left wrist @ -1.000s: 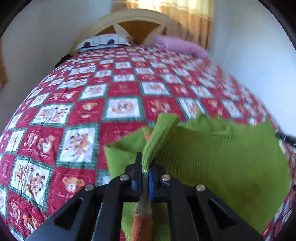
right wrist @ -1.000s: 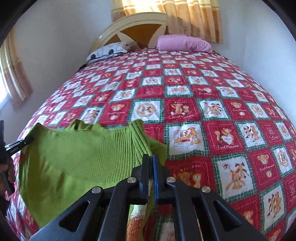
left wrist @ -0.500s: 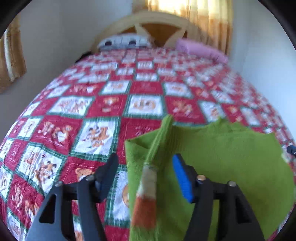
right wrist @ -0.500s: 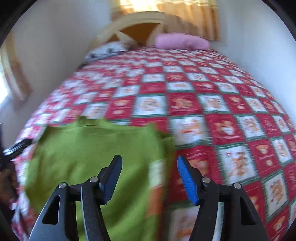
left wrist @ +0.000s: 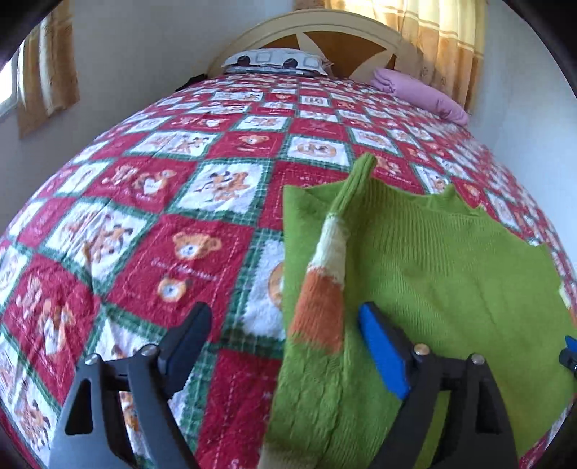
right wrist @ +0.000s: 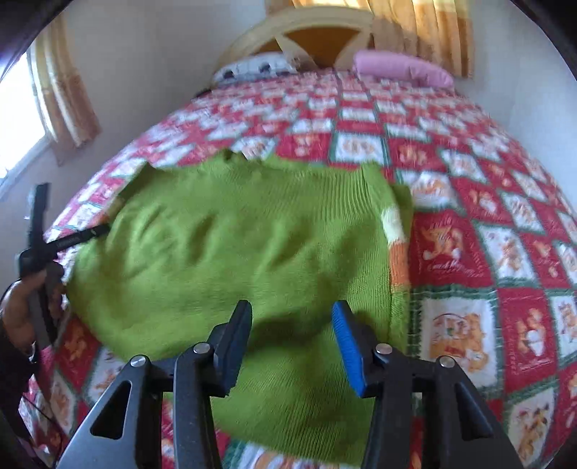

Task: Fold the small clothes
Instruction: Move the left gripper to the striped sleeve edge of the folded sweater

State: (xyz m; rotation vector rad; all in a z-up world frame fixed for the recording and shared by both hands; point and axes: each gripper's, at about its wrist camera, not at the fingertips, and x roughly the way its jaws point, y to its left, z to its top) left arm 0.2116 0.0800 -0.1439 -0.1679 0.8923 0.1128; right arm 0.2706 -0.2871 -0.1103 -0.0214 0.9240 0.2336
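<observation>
A green knit sweater (left wrist: 443, 274) lies flat on the red patchwork quilt (left wrist: 151, 223). One sleeve (left wrist: 324, 288), with orange and white bands, lies folded inward along the sweater's left edge. My left gripper (left wrist: 285, 346) hovers over that sleeve with its jaws opening wide; the pads touch nothing. In the right wrist view the sweater (right wrist: 230, 238) fills the middle and the other banded sleeve (right wrist: 396, 238) lies folded on its right edge. My right gripper (right wrist: 292, 342) is above the sweater's lower part, jaws apart and closing, pressing on nothing.
A patterned pillow (left wrist: 274, 59) and a pink pillow (left wrist: 418, 95) lie against the headboard (left wrist: 324, 32). Walls run along both sides of the bed, with curtains (right wrist: 68, 90) by a window on the left. A hand (right wrist: 21, 310) holds the left gripper (right wrist: 39, 223) at the sweater's left edge.
Both grippers were shut on the sleeves a second ago and have let go. The sleeves now lie folded on the sweater. Both grippers have drawn back and lower; the right one shifted left.
</observation>
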